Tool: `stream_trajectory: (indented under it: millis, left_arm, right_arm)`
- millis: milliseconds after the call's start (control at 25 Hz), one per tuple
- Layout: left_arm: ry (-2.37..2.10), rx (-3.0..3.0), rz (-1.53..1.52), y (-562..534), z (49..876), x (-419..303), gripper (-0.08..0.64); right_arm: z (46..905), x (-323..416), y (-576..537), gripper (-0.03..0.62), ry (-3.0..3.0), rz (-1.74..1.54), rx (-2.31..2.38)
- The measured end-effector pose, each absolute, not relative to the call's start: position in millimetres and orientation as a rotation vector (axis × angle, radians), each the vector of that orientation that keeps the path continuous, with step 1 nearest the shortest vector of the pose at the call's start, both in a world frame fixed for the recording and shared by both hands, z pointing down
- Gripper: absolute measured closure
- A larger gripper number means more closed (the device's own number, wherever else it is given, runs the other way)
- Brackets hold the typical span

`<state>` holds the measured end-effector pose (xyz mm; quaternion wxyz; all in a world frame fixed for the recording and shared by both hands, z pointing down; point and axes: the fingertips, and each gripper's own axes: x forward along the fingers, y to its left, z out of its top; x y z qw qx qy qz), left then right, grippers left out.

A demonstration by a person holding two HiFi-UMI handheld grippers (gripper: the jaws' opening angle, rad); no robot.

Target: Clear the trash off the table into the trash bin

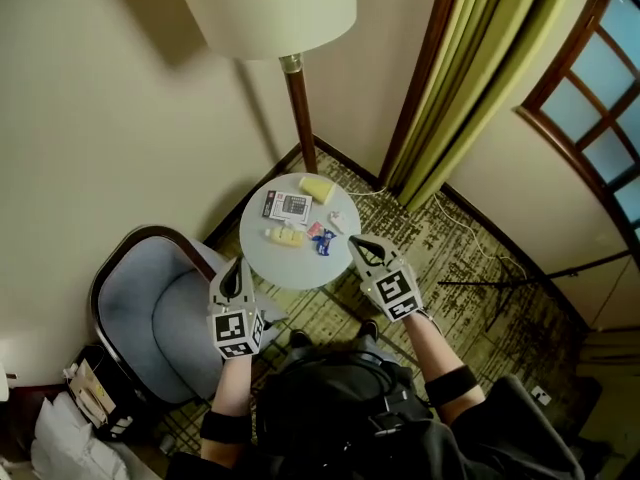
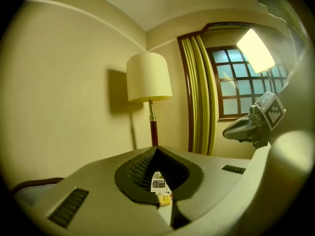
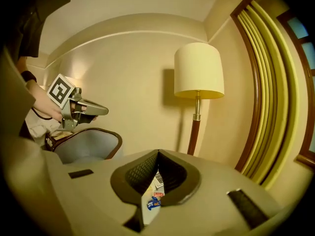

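Left gripper view shows your left gripper (image 2: 156, 154) with its jaws pressed together and nothing between them; through the notch below the tips you glimpse only the litter on the table beyond. Your right gripper (image 3: 157, 154) is the same: closed and empty.

In the head view both hang just short of the near edge of the round table (image 1: 272, 264), the left one beside the armchair (image 1: 160, 318). All the trash is on the tabletop: a black-and-white card (image 1: 287, 206), a yellow packet (image 1: 317, 188), a yellow wrapper (image 1: 286, 236), and a blue wrapper (image 1: 322, 245) with a small red piece (image 1: 315, 229) just beside it. I judge nothing cleared yet.

Mind this: closed jaws will only shove these light pieces, so reaching in before you open could push them off the far edge toward the floor lamp (image 1: 300, 118). The blue and red bits lie close together, so one pinch may catch both and drop one.

What may be the bin (image 1: 100, 398) stands past the armchair, partly hidden. Carrying over the seat risks a spill there.
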<state>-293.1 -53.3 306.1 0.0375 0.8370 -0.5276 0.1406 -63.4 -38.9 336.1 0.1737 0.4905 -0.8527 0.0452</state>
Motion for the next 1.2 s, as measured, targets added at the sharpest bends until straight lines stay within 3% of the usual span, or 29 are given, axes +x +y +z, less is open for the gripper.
stream_trajectory:
  millis: [920,1040,1200]
  left_arm:
    - [-1.523,2.614,0.533,-27.3,325.6,-200.5,0.560]
    - [-1.553,2.600,0.540,-25.5,328.0,-190.7,0.560]
    - [-1.552,2.573,0.564,-23.4,336.0,-175.9,0.560]
  right_arm:
    - [380.0,-9.4,-32.5,0.546,-2.354,0.151,1.301]
    - [391.0,-6.8,-33.5,0.527,-2.353,0.166,1.232]
    - [420.3,-13.4,-33.0,0.432,-2.369,0.208,1.100]
